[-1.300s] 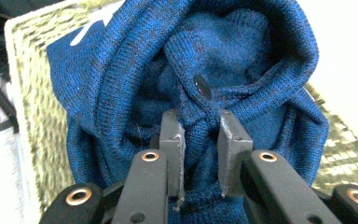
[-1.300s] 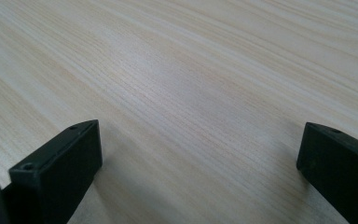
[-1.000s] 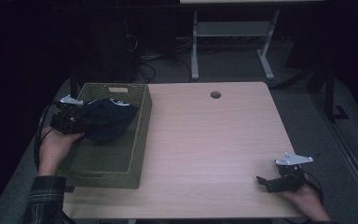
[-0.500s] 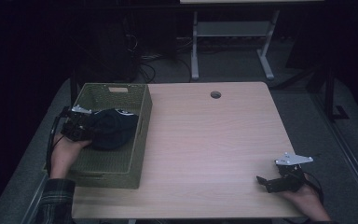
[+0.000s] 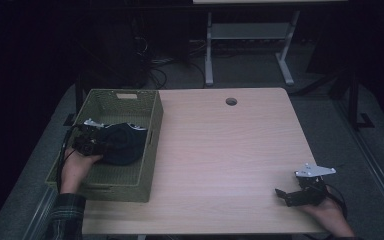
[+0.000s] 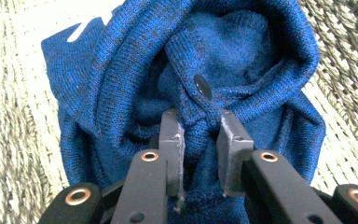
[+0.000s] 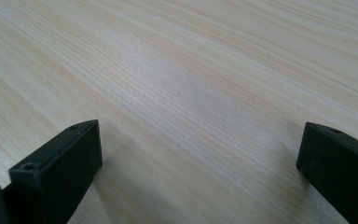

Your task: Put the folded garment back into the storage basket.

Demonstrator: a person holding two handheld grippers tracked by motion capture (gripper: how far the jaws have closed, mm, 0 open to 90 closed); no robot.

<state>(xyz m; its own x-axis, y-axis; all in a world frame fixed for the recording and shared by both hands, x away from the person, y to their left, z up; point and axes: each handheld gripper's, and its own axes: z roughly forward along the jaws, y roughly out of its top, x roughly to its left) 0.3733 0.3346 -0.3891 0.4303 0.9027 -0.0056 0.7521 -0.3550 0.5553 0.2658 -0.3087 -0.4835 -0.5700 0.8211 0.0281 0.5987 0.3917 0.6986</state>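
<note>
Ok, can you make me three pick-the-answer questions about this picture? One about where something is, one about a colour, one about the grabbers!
1. Where is the knitted cloth?
A. on the floor
B. in the woven basket
C. on the bare table

2. What colour is the cloth?
A. blue
B. red
C. yellow

3. How are the right gripper's jaws?
A. pinching cloth
B. holding a cup
C. wide apart over bare wood

Answers:
1 B, basket weave surrounds the cloth.
2 A, the left gripper view shows blue knit.
3 C, nothing lies between them.

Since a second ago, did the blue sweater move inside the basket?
Yes. The blue sweater, pinched by the left gripper, has slid from the basket's far end back toward the person, now near its middle.
</note>
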